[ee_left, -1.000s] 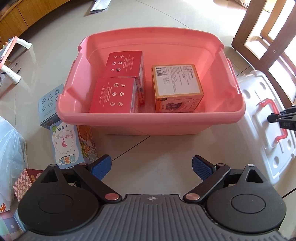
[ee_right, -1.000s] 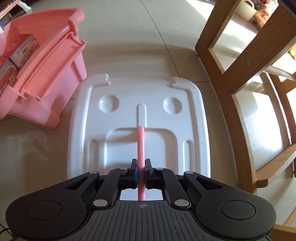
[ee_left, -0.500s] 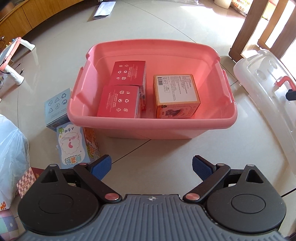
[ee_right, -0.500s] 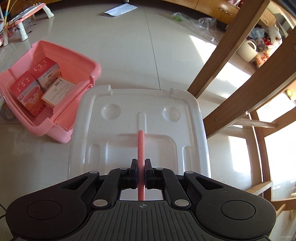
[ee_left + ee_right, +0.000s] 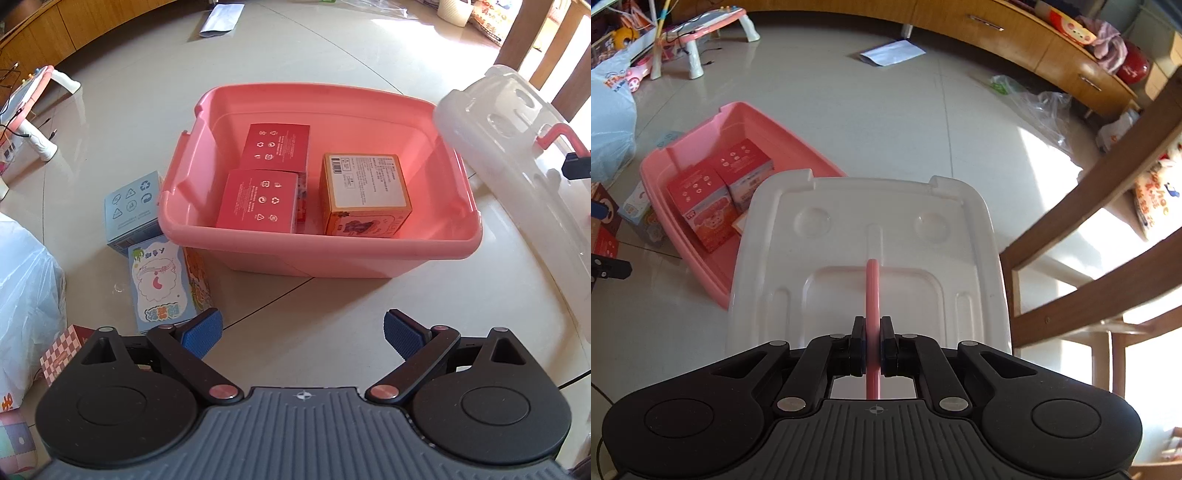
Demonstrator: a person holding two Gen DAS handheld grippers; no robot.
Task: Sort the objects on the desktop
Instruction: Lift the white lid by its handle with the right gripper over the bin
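A pink bin point(image 5: 369, 254) stands on the floor and holds two red boxes point(image 5: 258, 201) and an orange box point(image 5: 364, 192). My left gripper point(image 5: 303, 332) is open and empty, in front of the bin's near wall. My right gripper point(image 5: 873, 339) is shut on the pink handle point(image 5: 872, 291) of the white lid point(image 5: 849, 236) and holds the lid in the air, tilted, to the right of the bin. The lid point(image 5: 517, 147) and the bin point(image 5: 701, 140) show in both views.
A light blue box point(image 5: 129, 206) and a cartoon box point(image 5: 162, 280) lie left of the bin, with a white plastic bag point(image 5: 26, 288) and a checkered box point(image 5: 59, 354) nearer. A wooden chair point(image 5: 1108, 229) stands at the right. A toy table point(image 5: 701, 37) is far back.
My right gripper has lifted the lid off the floor and carried it up and toward the bin. My left gripper has risen and pulled back a little, still open.
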